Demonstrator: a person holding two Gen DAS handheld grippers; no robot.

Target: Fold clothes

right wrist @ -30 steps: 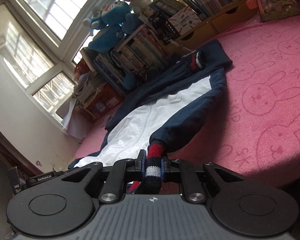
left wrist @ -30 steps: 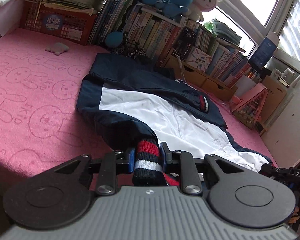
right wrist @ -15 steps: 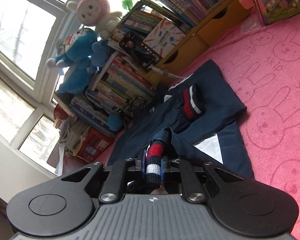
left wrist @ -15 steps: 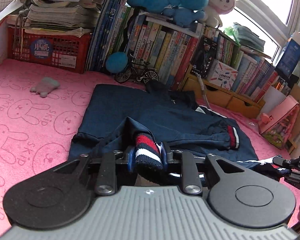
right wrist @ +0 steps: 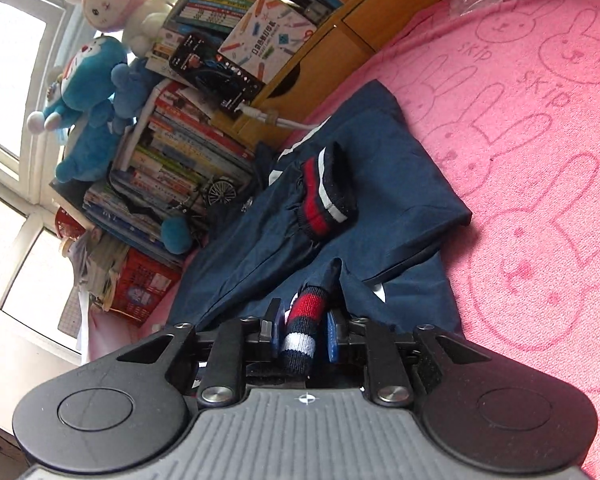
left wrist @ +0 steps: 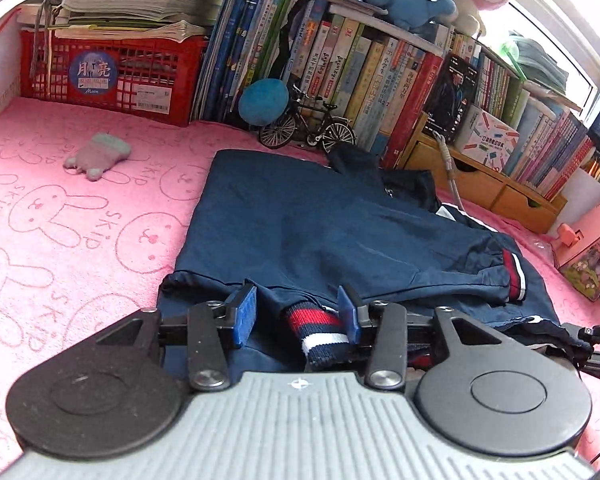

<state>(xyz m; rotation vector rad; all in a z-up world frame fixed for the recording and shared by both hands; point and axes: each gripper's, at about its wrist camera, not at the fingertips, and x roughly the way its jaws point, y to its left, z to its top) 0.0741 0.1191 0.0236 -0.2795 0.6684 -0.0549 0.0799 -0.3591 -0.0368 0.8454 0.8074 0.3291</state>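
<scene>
Left wrist view shows the jacket (left wrist: 300,232) doubled over on the pink blanket (left wrist: 60,216), left gripper (left wrist: 296,312) spread around a striped hem (left wrist: 320,328), right gripper (right wrist: 302,330) barely apart, tidying left.

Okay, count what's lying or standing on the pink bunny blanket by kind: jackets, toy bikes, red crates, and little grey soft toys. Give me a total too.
jacket: 1
toy bike: 1
red crate: 1
grey soft toy: 1
Total: 4
</scene>
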